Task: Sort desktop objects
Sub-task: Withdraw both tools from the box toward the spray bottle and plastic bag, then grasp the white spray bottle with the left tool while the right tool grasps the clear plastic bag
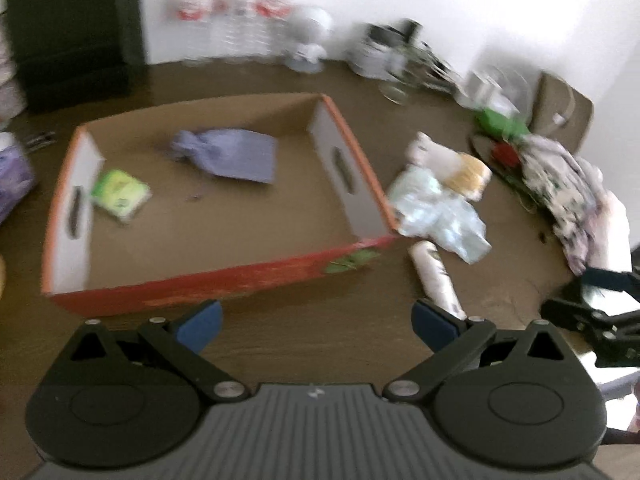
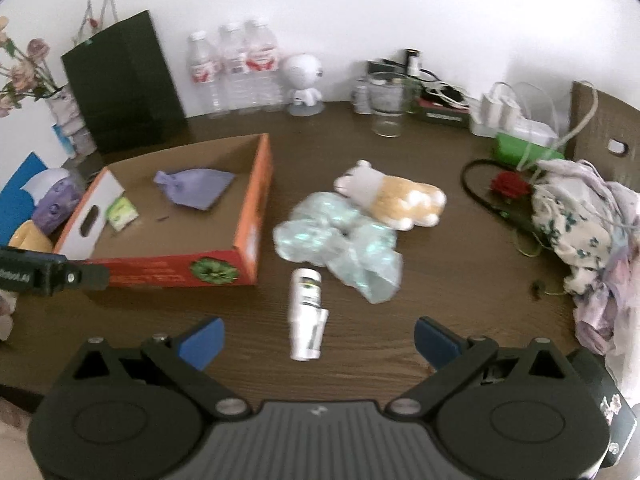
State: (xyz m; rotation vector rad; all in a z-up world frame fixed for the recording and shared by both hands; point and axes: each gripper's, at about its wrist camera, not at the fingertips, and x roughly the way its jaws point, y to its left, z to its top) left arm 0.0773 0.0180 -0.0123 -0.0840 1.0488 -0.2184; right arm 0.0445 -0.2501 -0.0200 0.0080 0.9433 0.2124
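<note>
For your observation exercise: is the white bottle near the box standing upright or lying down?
Lying down. The white bottle rests lengthwise on the table, just right of the box.

Dark wood-grain table (image 2: 460, 280) set against a plain white wall (image 2: 340, 4), evenly lit, no shadows cast hard.

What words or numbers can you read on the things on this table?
None can be read for sure.
Water bottles: red labels, print too blurred.
White tube: dark print on its label, too small.
Orange box: pale lettering on the front wall, smeared, beside a green round picture.
Left gripper: white letters on its black body, cut off and blurred.
Green packet in the box: print unreadable.
</note>
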